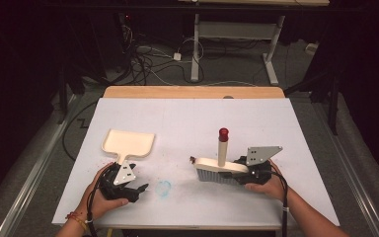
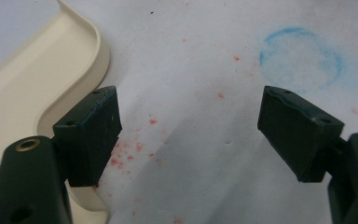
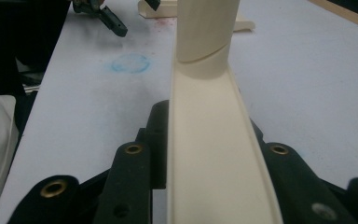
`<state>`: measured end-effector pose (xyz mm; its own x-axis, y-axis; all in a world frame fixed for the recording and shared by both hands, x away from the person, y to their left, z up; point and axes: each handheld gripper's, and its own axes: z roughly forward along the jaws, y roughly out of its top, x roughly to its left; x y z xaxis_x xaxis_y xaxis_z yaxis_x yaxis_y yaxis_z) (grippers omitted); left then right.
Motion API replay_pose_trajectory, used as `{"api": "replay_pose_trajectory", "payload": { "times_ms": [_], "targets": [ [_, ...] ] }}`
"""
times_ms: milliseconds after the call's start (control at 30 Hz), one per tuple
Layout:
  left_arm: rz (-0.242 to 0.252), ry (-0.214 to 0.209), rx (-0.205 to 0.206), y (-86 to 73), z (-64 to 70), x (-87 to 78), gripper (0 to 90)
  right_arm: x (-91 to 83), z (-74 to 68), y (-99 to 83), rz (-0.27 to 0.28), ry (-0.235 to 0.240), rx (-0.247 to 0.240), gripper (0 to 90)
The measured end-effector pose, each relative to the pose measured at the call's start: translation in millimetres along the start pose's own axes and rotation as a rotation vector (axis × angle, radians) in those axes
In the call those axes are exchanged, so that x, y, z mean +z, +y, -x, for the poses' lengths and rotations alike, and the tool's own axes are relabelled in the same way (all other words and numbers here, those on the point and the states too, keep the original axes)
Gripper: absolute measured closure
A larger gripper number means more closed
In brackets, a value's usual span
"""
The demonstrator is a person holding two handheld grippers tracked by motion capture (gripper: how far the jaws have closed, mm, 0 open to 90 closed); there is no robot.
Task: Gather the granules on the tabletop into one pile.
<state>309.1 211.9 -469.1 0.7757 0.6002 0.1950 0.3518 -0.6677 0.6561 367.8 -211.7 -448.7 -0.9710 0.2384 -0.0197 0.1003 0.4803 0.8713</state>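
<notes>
Gripping brush [image 1: 222, 170] in right gripper [image 1: 256, 173] jaws, left gripper [image 1: 128, 187] jaws released beside bare dustpan [image 1: 127, 142].

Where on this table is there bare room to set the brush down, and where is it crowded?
Free: the far half of the table, beyond the dustpan and the brush, and the right edge strip past the right gripper. A narrower gap lies between dustpan and brush. Crowded: the near edge, with the left gripper and the blue ring mark.
</notes>
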Motion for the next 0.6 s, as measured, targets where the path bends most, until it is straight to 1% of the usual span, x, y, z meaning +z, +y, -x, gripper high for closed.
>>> {"api": "replay_pose_trajectory", "payload": {
  "times_ms": [67, 100, 167, 200, 267, 300, 333, 367, 400, 433, 500, 567, 600],
  "targets": [
    [-0.001, 0.001, 0.001, 0.1, -0.2, 0.2, 20.4, -0.4, 0.3, 1.5, 0.010, 0.001, -0.004, 67.9],
    [-0.002, 0.000, 0.002, 0.1, -0.2, 0.3, 20.4, -1.6, -0.1, 2.6, 0.014, -0.013, -0.003, 67.9],
    [-0.002, 0.001, 0.003, 0.2, 0.0, 0.2, 20.4, -5.2, 0.3, 4.3, 0.038, -0.023, 0.011, 67.9],
    [-0.001, 0.001, 0.005, 0.3, 0.0, -0.1, 20.4, -7.3, -0.5, 5.3, 0.046, -0.042, 0.020, 67.9],
    [0.003, 0.003, 0.003, 0.3, 0.2, -1.2, 20.4, -11.8, -3.0, 7.1, 0.072, -0.061, 0.042, 67.8],
    [0.006, 0.002, 0.002, 0.1, 0.1, -1.6, 20.4, -14.1, -5.9, 8.8, 0.076, -0.093, 0.050, 67.8],
    [0.007, 0.004, 0.005, -0.1, -0.2, -2.0, 20.4, -16.5, -9.3, 10.5, 0.082, -0.111, 0.060, 67.9],
    [0.008, 0.005, 0.003, -0.4, -0.3, -2.2, 20.4, -19.1, -12.3, 11.9, 0.089, -0.111, 0.063, 67.8],
    [0.008, 0.005, -0.001, -0.7, -0.4, -2.3, 20.4, -21.1, -16.5, 13.7, 0.085, -0.147, 0.071, 67.9],
    [0.008, 0.005, -0.002, -0.9, -0.4, -2.4, 20.4, -22.4, -21.0, 15.1, 0.080, -0.205, 0.088, 67.8],
    [0.010, 0.006, 0.001, -0.9, -0.4, -3.0, 20.4, -25.0, -27.5, 15.0, 0.081, -0.266, 0.110, 67.8],
    [0.013, 0.007, 0.002, -0.8, 0.0, -3.7, 20.4, -24.6, -33.7, 13.7, 0.062, -0.390, 0.134, 67.8],
    [0.016, 0.008, 0.002, -0.6, 0.1, -4.1, 20.4, -24.0, -35.9, 11.6, 0.061, -0.441, 0.152, 67.8]
  ]
}}
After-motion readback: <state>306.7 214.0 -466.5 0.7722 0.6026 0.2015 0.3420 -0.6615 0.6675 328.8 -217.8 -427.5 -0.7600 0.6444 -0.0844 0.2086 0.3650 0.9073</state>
